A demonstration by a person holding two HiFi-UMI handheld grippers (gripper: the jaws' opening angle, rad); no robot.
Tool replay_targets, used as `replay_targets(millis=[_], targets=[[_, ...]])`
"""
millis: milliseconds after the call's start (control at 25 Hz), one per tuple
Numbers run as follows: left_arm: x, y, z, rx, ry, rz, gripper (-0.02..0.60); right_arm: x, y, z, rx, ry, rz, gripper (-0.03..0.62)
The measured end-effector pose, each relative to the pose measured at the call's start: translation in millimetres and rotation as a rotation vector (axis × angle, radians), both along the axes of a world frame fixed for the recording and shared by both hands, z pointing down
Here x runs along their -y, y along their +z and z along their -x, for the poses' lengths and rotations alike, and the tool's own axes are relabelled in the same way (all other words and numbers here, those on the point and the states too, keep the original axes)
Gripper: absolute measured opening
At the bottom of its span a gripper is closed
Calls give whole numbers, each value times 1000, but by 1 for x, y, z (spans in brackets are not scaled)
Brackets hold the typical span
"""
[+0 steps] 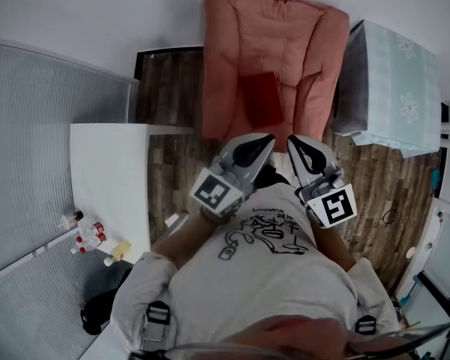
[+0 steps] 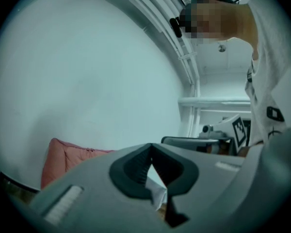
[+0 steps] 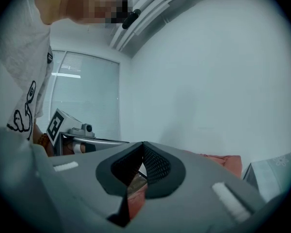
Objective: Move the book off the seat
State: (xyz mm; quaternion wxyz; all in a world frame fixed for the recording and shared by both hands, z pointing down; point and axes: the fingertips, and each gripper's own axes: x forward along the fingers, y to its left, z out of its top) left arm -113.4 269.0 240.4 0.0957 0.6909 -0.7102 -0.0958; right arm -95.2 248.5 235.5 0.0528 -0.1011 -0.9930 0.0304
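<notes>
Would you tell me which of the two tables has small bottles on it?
The bare white table on the left; the cloth-covered table on the right shows none.

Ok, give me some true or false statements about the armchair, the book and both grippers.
1. The dark red book lies on the seat of the pink padded armchair. True.
2. The left gripper is clamped on the book. False: it is shut on nothing and clear of the book.
3. The right gripper has its jaws together. True.
4. The table under the pale blue flowered cloth stands to the left of the armchair in the head view. False: it stands to the right.
</notes>
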Motion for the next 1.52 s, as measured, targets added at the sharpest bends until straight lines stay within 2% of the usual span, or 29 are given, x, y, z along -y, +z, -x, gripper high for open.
replay_targets(millis=[360,560,1040,1520], targets=[[64,11,10,-7,-34,34,2,61,6,9,8,1,31,6],[84,15,7,-7,-41,46,2,82,10,9,7,-12,35,6],[100,21,16,-1,-41,56,2,97,17,20,-1,-28,40,6],[95,47,60,-40,-28,75,2,97,40,63,-45,1,47,6]])
